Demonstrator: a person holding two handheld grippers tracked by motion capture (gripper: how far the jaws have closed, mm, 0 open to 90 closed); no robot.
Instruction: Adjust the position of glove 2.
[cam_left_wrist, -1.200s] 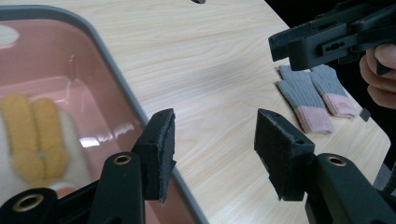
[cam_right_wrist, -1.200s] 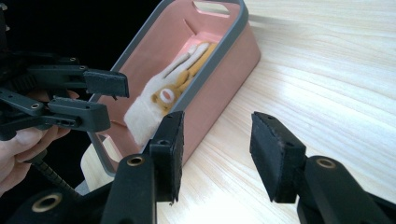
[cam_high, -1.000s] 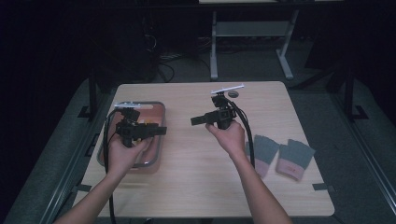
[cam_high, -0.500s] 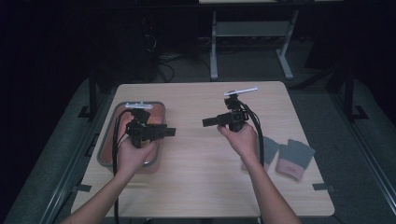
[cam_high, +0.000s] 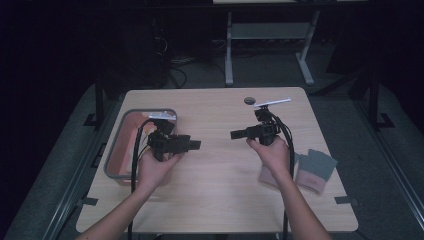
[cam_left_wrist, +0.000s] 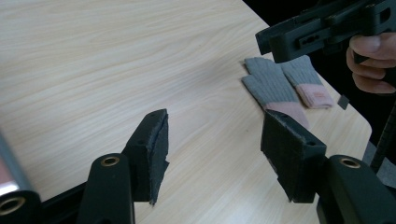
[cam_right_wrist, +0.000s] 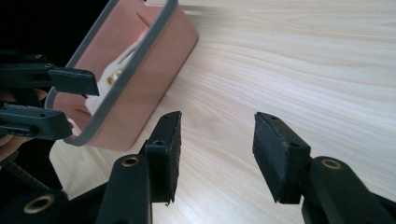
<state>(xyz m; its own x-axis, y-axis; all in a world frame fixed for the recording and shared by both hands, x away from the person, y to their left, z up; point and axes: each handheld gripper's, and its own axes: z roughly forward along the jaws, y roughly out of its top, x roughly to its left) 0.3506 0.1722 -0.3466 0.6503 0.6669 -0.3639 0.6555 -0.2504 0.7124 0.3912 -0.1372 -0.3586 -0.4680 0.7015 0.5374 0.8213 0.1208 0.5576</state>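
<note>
Gloves (cam_high: 314, 170) look like the job here. Going left to right: a pink tray (cam_high: 121, 150) is sitting at the worktop's (cam_high: 220, 190) left edge, the left gripper (cam_high: 192, 145) and right gripper (cam_high: 235, 134) are hovering mid-table with jaws spread and just opening wider, nothing between them, and the gloves are lying flat near the right edge. They're probably soft, light, floppy knit, so pinching a cuff seems best. Pale wood surface, dark room behind.
</note>
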